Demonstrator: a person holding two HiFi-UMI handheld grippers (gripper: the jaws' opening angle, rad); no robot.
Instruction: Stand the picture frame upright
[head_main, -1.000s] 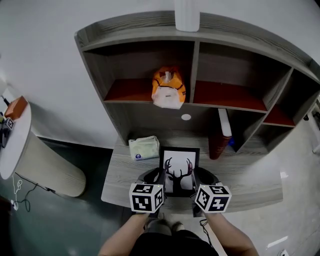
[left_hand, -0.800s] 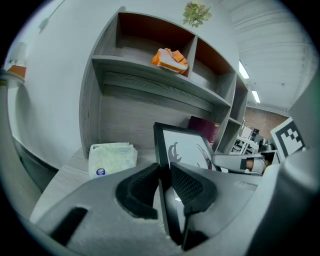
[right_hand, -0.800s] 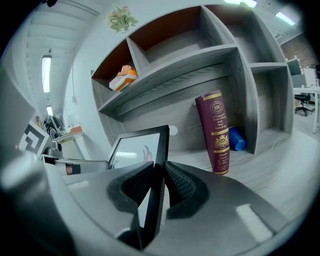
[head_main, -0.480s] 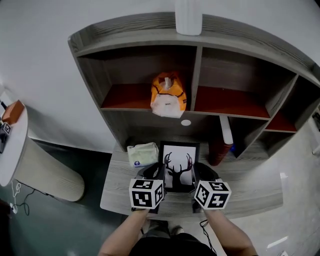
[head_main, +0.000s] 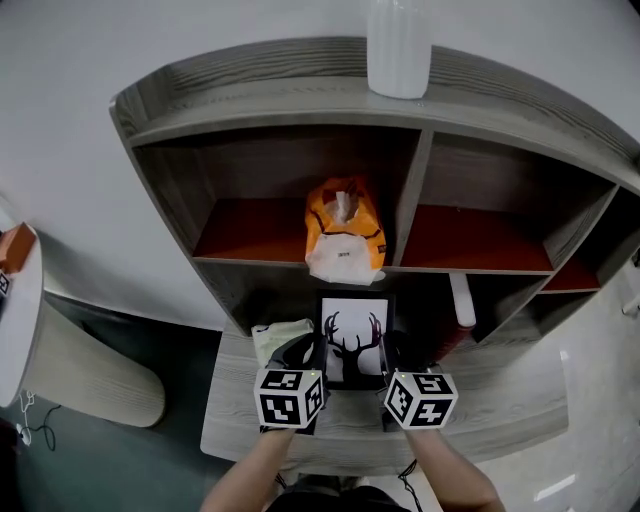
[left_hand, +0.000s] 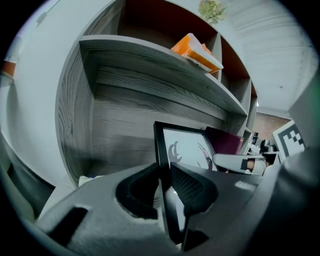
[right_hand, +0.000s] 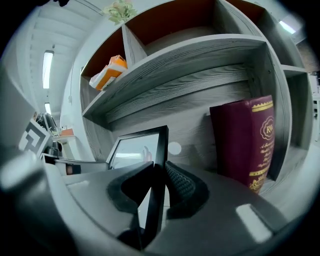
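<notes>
The picture frame is black with a deer-antler print and stands nearly upright on the grey desk, under the lower shelf. My left gripper is shut on its left edge and my right gripper on its right edge. In the left gripper view the frame rises edge-on between the jaws of the left gripper, pads pressed on the black moulding. In the right gripper view the frame is clamped the same way by the right gripper.
A maroon book stands right of the frame, and a white tissue pack lies at its left. An orange bag sits on the shelf above. A white vase tops the unit. A round white table is far left.
Both grippers have carried the frame back toward the shelf wall and tipped it more upright. The grip on both edges is unchanged.
</notes>
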